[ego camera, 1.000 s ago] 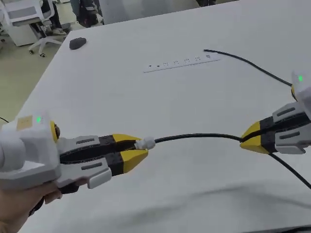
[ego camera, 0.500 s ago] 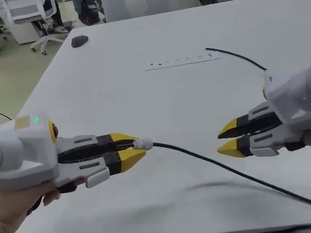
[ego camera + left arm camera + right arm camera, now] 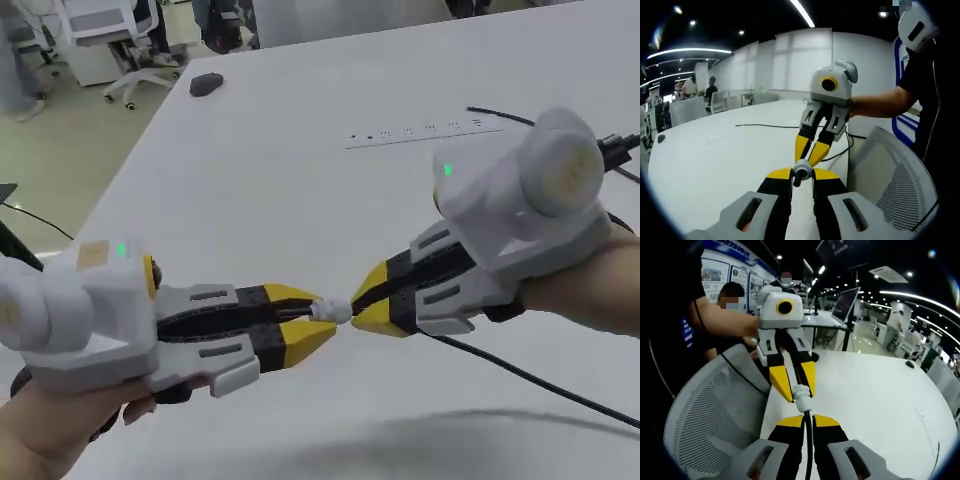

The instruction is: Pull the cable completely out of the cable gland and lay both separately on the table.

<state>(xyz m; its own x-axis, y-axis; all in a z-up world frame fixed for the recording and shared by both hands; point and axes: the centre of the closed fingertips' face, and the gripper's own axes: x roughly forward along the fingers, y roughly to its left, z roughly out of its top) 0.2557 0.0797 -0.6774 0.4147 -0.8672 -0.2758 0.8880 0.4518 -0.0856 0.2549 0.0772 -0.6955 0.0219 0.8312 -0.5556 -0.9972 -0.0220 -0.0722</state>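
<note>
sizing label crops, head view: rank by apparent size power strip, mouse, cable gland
1. flat white power strip
2. dark oval computer mouse and small white plastic cable gland: look alike; gland is nearer, so unranked

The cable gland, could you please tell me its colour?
The cable gland is white, clearest in the right gripper view.

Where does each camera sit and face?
Head view: on the headset, facing down at the table; left gripper and right gripper meet at the gland, a hand shows.
Left gripper view: on the left gripper, facing the gland and right gripper; right arm behind.
Right gripper view: on the right gripper, facing along the cable to the gland; left arm behind.
Shared: gripper views face each other across the gland.
</note>
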